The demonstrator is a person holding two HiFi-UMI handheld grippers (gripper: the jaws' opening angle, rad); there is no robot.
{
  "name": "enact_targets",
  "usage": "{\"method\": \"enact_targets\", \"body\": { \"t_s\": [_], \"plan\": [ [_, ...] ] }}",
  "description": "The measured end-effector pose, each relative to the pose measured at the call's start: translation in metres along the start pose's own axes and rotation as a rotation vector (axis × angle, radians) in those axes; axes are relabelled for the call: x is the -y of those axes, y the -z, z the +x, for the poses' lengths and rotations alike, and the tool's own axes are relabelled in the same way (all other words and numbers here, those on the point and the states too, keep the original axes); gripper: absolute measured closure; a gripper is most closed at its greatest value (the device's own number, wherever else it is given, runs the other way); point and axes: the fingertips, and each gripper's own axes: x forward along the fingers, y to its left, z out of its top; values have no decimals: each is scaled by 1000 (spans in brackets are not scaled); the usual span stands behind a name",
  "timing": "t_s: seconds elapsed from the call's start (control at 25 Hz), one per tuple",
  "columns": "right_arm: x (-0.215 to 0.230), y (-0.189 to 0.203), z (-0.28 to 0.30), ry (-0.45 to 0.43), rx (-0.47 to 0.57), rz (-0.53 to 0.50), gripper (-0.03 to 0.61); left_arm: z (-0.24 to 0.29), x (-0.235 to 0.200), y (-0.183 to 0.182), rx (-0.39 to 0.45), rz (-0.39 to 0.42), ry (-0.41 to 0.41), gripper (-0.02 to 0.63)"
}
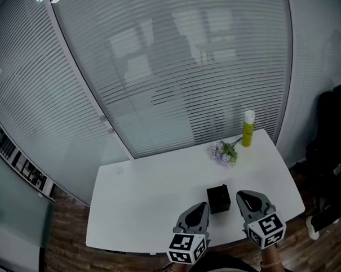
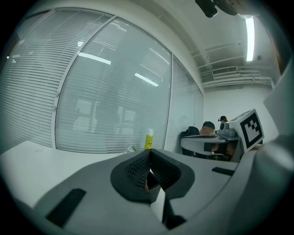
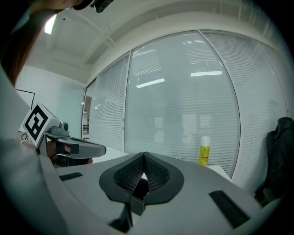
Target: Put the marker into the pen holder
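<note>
Our left gripper [image 1: 202, 207] and right gripper [image 1: 242, 197] flank the black pen holder [image 1: 219, 198]; jaws together, empty; no marker shows; perhaps it is inside, perhaps out of view.

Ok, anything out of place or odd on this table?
Nothing spilled or damaged. The black pen holder and yellow bottle stand upright; a flower sprig lies flat. One oddity: no marker is visible anywhere.

The head view looks steeply down from above the near edge of the bench [image 1: 150, 184] toward the far blinds [image 1: 173, 65]. Both gripper views sit low, close behind their fingers [image 2: 138, 170], facing far. All three share the yellow bottle [image 1: 248, 129], perhaps the flowers [image 1: 223, 151] too.
</note>
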Motion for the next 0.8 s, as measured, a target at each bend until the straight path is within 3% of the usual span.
{"method": "enact_targets", "body": {
  "t_s": [0.8],
  "plan": [
    [7, 11, 4, 20, -24, 16, 549, 7, 4, 9, -21, -13, 13, 595]
  ]
}}
